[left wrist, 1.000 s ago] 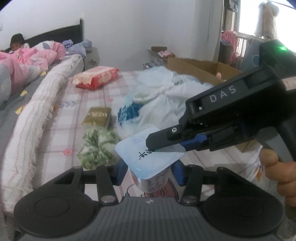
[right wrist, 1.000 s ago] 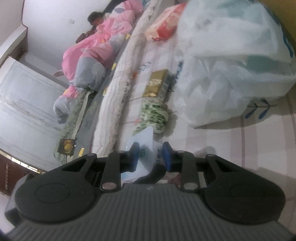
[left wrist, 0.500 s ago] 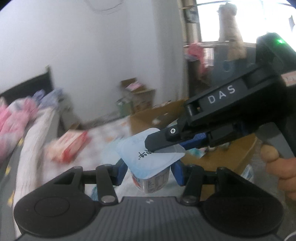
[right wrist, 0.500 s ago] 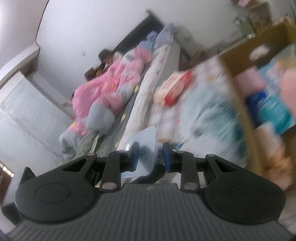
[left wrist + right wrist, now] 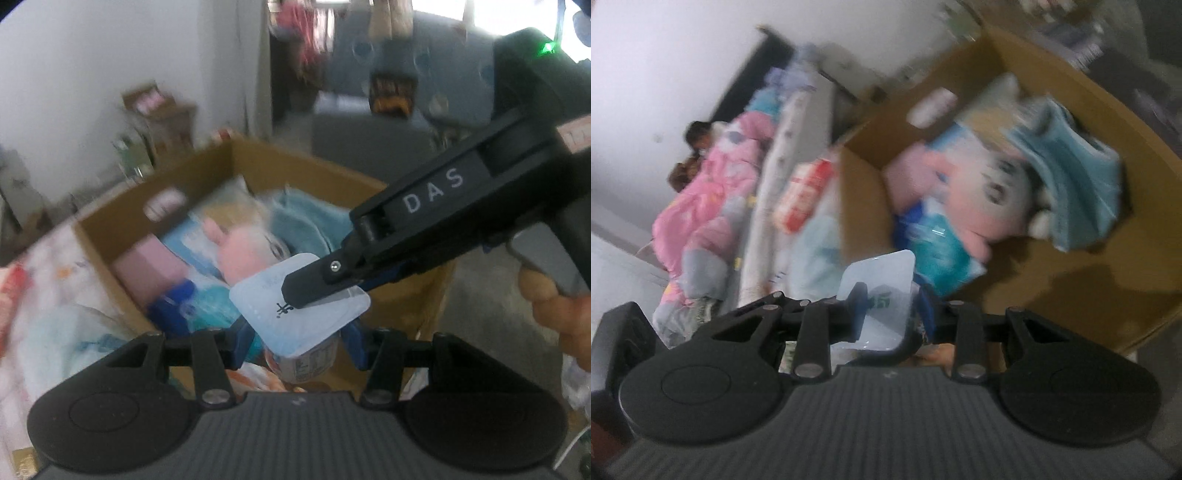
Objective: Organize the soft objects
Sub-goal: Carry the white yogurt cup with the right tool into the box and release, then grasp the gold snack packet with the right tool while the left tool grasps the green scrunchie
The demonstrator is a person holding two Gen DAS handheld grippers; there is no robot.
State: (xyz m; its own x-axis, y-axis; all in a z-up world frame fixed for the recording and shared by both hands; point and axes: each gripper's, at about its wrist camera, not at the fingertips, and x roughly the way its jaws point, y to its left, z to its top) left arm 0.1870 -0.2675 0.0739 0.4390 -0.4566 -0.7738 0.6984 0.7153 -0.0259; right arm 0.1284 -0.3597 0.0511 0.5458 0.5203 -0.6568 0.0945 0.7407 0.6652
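Note:
A small cup with a pale blue foil lid (image 5: 295, 306) hangs over an open cardboard box (image 5: 177, 184). My left gripper (image 5: 299, 347) is shut on the cup's body. My right gripper (image 5: 306, 295) reaches in from the right, one finger lying across the lid. In the right wrist view the lid (image 5: 882, 273) sits between the blue pads of that gripper (image 5: 890, 306), whose jaws are opening. The box (image 5: 864, 206) holds a pink plush toy (image 5: 979, 206), a teal cloth (image 5: 1082, 173) and a blue packet (image 5: 934, 236).
A bed lies left of the box with a pink quilt (image 5: 713, 192), a person (image 5: 698, 136) lying at its head, and a red-and-white pack (image 5: 801, 192). A hand (image 5: 557, 306) holds the right gripper's grip. Grey furniture (image 5: 369, 125) stands behind the box.
Both grippers have swung away from the bed with the cup and now hang over the cardboard box. The gap between the right gripper's pads has widened slightly.

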